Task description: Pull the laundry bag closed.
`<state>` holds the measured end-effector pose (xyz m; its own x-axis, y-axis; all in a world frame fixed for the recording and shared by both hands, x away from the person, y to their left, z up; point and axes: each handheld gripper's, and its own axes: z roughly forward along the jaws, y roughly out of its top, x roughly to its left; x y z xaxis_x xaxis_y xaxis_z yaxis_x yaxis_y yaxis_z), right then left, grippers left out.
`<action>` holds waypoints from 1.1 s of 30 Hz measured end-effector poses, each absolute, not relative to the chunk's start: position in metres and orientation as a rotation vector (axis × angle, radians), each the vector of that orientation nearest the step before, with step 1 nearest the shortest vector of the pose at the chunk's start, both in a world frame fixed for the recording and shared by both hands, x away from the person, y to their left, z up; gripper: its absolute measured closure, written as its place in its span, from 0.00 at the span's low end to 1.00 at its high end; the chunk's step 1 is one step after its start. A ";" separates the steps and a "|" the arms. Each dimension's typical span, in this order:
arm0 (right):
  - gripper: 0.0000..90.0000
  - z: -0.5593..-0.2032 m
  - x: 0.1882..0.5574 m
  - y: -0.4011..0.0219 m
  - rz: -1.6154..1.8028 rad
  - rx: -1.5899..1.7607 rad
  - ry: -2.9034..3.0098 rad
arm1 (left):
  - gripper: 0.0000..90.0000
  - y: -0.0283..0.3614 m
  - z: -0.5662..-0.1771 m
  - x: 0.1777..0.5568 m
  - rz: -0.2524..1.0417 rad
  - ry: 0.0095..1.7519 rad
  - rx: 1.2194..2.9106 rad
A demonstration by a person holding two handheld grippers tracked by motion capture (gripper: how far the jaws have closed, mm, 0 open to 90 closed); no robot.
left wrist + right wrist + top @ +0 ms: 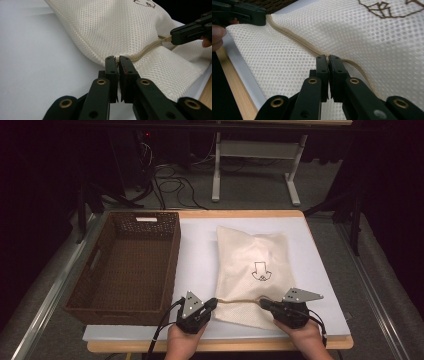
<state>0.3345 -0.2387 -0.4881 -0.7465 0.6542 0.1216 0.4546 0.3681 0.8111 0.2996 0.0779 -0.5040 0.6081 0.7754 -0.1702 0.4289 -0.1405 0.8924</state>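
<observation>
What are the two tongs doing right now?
Left tongs: shut on the zipper end of the mesh bag.
Right tongs: shut on the zipper.

Handheld tongs, both units
Black linked jaws, brass rivets; grey three-cornered top plates with screw holes; black cables trailing; forearms unsleeved.

Zipper pull: I can't make it out; the right tool [328,57] closes over the tan zipper [294,37] just where it would sit.
Zipper end: the left tool [117,58] covers it at the edge of the mesh bag [120,27].
Bag print: the drawing [260,270] is too small to read from above, and the top edge cuts it off in both tool views.
Basket label: the white tag [146,219] on the basket [80,285] is too small to read.
Forearms: cut off by the bottom edge.
</observation>
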 end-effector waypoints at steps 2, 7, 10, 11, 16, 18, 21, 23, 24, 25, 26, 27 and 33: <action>0.98 -0.488 0.334 -0.243 1.314 1.003 2.401 | 0.95 0.078 -0.504 0.300 0.403 0.985 1.770; 0.98 -0.488 0.333 -0.254 1.305 1.033 2.386 | 0.95 0.078 -0.504 0.300 0.407 0.987 1.771; 0.98 -0.487 0.333 -0.260 1.299 1.045 2.375 | 0.95 0.079 -0.504 0.300 0.402 0.985 1.771; 0.98 -0.488 0.333 -0.262 1.302 1.041 2.369 | 0.95 0.079 -0.504 0.300 0.403 0.986 1.770; 0.98 -0.487 0.332 -0.268 1.296 1.054 2.356 | 0.95 0.079 -0.504 0.300 0.405 0.988 1.770; 0.98 -0.487 0.331 -0.274 1.286 1.072 2.347 | 0.95 0.080 -0.505 0.301 0.404 0.991 1.768; 0.98 -0.487 0.330 -0.281 1.278 1.087 2.337 | 0.95 0.080 -0.505 0.301 0.399 0.992 1.768; 0.98 -0.487 0.330 -0.287 1.284 1.093 2.325 | 0.96 0.080 -0.505 0.301 0.400 0.994 1.768; 0.98 -0.487 0.329 -0.290 1.284 1.099 2.319 | 0.95 0.080 -0.505 0.301 0.398 0.996 1.768; 0.98 -0.487 0.329 -0.294 1.283 1.104 2.314 | 0.95 0.080 -0.505 0.301 0.398 0.996 1.768; 0.98 -0.487 0.329 -0.297 1.283 1.110 2.308 | 0.95 0.080 -0.506 0.301 0.401 0.995 1.769; 0.98 -0.487 0.328 -0.300 1.276 1.121 2.302 | 0.95 0.080 -0.506 0.301 0.399 0.995 1.770; 0.98 -0.489 0.325 -0.320 1.253 1.156 2.278 | 0.95 0.079 -0.506 0.301 0.401 0.993 1.773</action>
<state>0.3251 -0.3196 -0.4888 -0.6332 0.7652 0.1163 0.5080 0.2975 0.8083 0.3014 0.0794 -0.5060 0.6045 0.7771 -0.1750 0.4373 -0.1400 0.8884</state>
